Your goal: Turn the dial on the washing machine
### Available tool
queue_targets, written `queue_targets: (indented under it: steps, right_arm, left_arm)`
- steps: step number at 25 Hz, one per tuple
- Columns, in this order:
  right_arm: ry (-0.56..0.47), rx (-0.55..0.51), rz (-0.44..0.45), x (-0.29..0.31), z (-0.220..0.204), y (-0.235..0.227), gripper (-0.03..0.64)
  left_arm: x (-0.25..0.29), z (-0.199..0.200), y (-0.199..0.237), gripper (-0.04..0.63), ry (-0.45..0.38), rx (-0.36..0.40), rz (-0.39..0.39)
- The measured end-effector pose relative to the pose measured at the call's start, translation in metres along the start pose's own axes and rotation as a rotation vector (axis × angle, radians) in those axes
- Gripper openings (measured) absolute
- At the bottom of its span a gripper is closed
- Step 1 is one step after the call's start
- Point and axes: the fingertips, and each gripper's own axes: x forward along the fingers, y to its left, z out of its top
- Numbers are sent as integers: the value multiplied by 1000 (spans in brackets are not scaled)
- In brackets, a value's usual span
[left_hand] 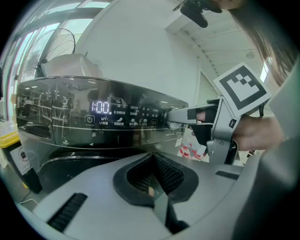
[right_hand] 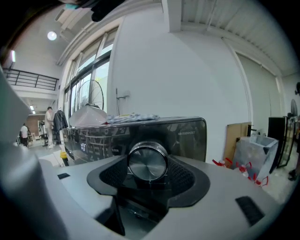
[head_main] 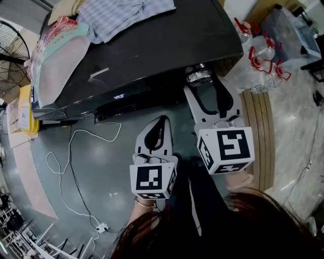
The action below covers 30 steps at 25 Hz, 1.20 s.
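Observation:
The black washing machine (head_main: pixel 152 55) stands in front of me, and its silver dial (head_main: pixel 197 75) sticks out at the right end of the front panel. My right gripper (head_main: pixel 200 84) reaches to the dial with its jaws closed on either side of it. In the right gripper view the dial (right_hand: pixel 147 161) sits squarely between the ribbed pads. The left gripper view shows the lit control panel (left_hand: pixel 100 107) and the right gripper's fingertips (left_hand: pixel 185 116) on the dial (left_hand: pixel 172 118). My left gripper (head_main: pixel 162 120) is shut on nothing and hangs back from the machine, below the panel.
Folded clothes (head_main: pixel 126 15) and a plastic bag (head_main: pixel 61 55) lie on the machine's top. A fan (head_main: pixel 12 55) and a yellow container (head_main: pixel 25 109) stand to the left. A white cable (head_main: pixel 66 167) runs over the floor. Bottles with red handles (head_main: pixel 263 60) stand at the right.

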Motion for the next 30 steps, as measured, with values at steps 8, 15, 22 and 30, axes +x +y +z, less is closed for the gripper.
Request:
queue_targets:
  steps: [8, 15, 22, 30]
  right_arm:
    - [-12, 214, 28, 0, 0, -3, 290]
    - [-14, 237, 39, 0, 0, -3, 290]
    - [-17, 232, 46, 0, 0, -3, 290]
    - [5, 80, 45, -1, -2, 1, 290]
  left_arm:
    - [1, -2, -3, 14, 3, -3, -5]
    - [2, -2, -7, 15, 0, 2, -9]
    - [2, -1, -7, 14, 0, 0, 1]
    - [-2, -1, -11, 14, -1, 4, 13]
